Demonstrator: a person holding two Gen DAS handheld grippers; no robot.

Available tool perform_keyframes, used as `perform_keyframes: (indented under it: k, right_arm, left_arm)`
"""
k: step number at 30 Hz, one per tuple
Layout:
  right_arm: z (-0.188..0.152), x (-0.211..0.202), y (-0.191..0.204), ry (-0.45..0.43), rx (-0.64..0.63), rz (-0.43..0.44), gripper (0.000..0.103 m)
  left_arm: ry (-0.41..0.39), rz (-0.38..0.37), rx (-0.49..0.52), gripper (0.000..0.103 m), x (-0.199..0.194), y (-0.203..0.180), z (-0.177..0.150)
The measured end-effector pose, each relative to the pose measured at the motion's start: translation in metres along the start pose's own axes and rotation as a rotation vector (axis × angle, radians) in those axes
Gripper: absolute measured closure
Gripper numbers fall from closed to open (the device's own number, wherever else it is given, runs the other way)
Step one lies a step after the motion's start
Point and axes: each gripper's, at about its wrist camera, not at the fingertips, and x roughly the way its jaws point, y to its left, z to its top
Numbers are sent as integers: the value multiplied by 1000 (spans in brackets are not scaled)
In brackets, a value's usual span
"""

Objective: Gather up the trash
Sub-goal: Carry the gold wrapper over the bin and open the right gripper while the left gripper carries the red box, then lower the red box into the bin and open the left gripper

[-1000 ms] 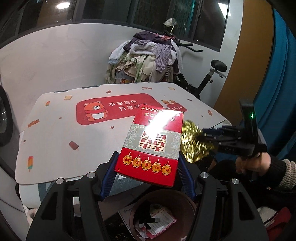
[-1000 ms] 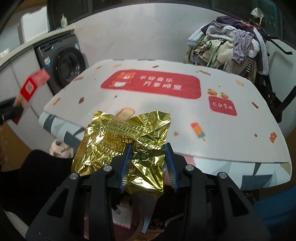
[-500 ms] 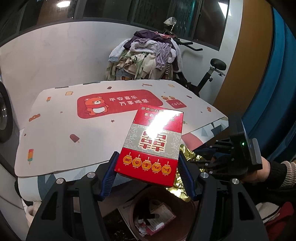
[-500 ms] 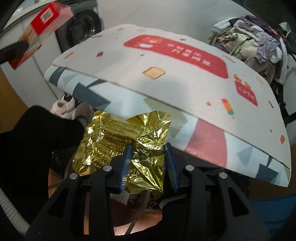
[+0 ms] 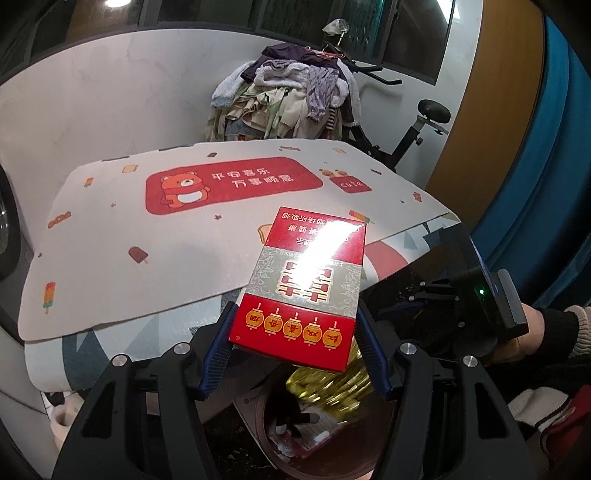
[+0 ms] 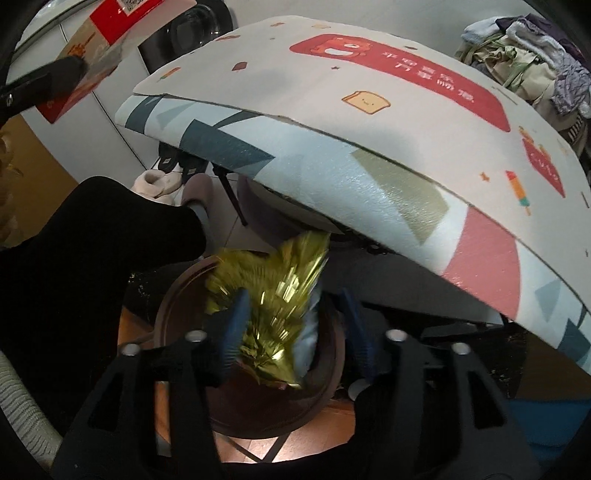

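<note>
My left gripper is shut on a red carton with lantern prints, which it holds tilted above the table's near edge. Below it stands a round brown bin with paper scraps inside. My right gripper points down over that bin, and its jaws are opening. Between them a crumpled gold foil wrapper shows blurred, with the right pad clear of it. In the left wrist view the gold wrapper shows just under the carton, over the bin's mouth. In the right wrist view the carton is at the upper left.
A table under a printed mat overhangs the bin. A person's black-clad leg is left of the bin, with slippers on the floor behind it. Clothes are piled on an exercise bike. A washing machine stands far left.
My right gripper has dropped below the table edge to above the bin and spread its jaws; the gold wrapper has slipped out of the grip. The left gripper sank a little with the carton.
</note>
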Motion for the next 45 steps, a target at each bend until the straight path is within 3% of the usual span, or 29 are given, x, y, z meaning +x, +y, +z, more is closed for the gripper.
perform_keyframes:
  k: [3,5,10,13,16,24,36,39,41,45]
  right_arm:
    - [2,-3,-5,-24,18,-3,35]
    - [3,-10,-12,-64,43,-13,26]
    - [2,-35,-42,-229,133,-75,13]
    - [-2,-47,-59,-324,175,-129,10]
    - [-9,-54,-75,-391,242,-122,8]
    - [-13,-52,-80,-412,278,-146,8]
    - [-13,-47,-78,-402,280,-144,7]
    - [-13,-47,-77,-400,278,-143,7]
    - [-13,-47,-76,-399,277,-145,7]
    - [-13,-46,-75,-395,274,-147,7]
  left_arm:
    - [8,2,16,42,5,-1,-6]
    - [16,-5,22,42,9,-1,-11]
    - [52,-28,44,42,26,-4,-25]
    - [83,-48,59,42,40,-8,-32]
    - [111,-68,83,42,54,-14,-39]
    - [241,-77,191,42,97,-39,-68]
    - [276,-83,194,42,108,-40,-69]
    - [277,-83,208,31,108,-44,-70]
    - [262,-67,218,17,105,-46,-69]
    - [238,-20,193,10,103,-40,-66]
